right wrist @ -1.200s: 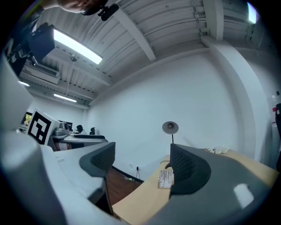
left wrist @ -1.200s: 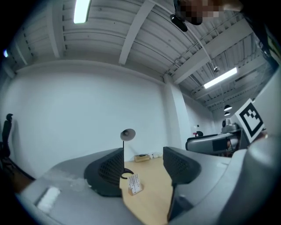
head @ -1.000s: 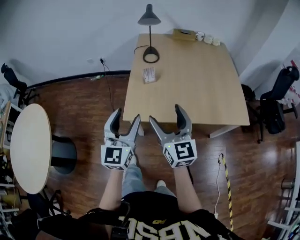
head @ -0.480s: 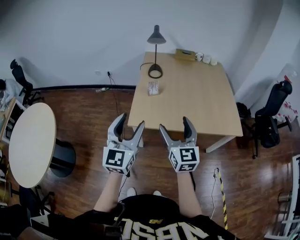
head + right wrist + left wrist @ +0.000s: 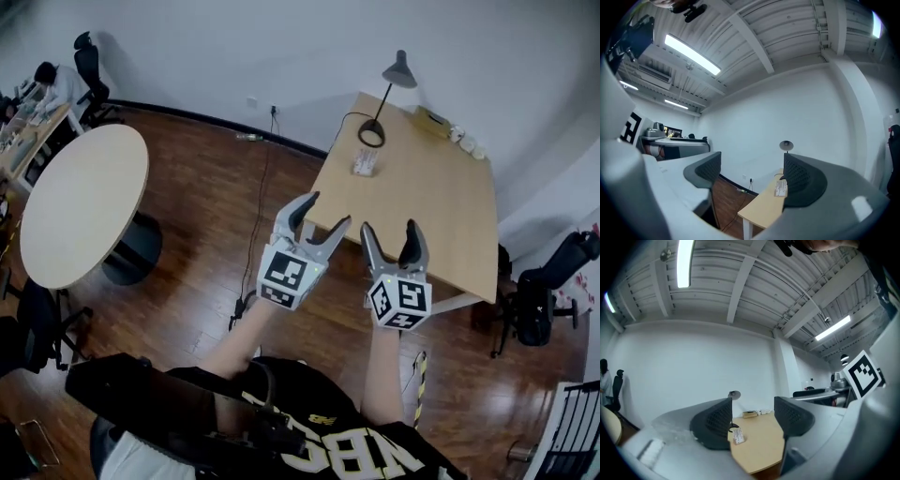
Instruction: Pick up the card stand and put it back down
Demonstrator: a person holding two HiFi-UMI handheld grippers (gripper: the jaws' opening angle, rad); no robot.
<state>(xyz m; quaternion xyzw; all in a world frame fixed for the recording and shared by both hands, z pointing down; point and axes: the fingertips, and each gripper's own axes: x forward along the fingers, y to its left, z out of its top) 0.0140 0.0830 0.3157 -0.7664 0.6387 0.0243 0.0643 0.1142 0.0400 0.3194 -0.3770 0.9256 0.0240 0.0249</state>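
- Small white card stand (image 5: pixel 364 164) stands upright on the rectangular light-wood table (image 5: pixel 441 225), near its far left corner, just beside the black desk lamp (image 5: pixel 374 132).
- Tan box (image 5: pixel 432 118) and white cups (image 5: pixel 468 142) sit along the table's far edge.
- Left gripper (image 5: pixel 326 212): jaws moderately apart, nothing between them, in the air at the table's near edge, well apart from the stand.
- Right gripper (image 5: pixel 390 228): jaws apart, empty, beside the left one.
- Round light-wood table (image 5: pixel 80 202) off to the left on the dark wood floor (image 5: pixel 216 216).
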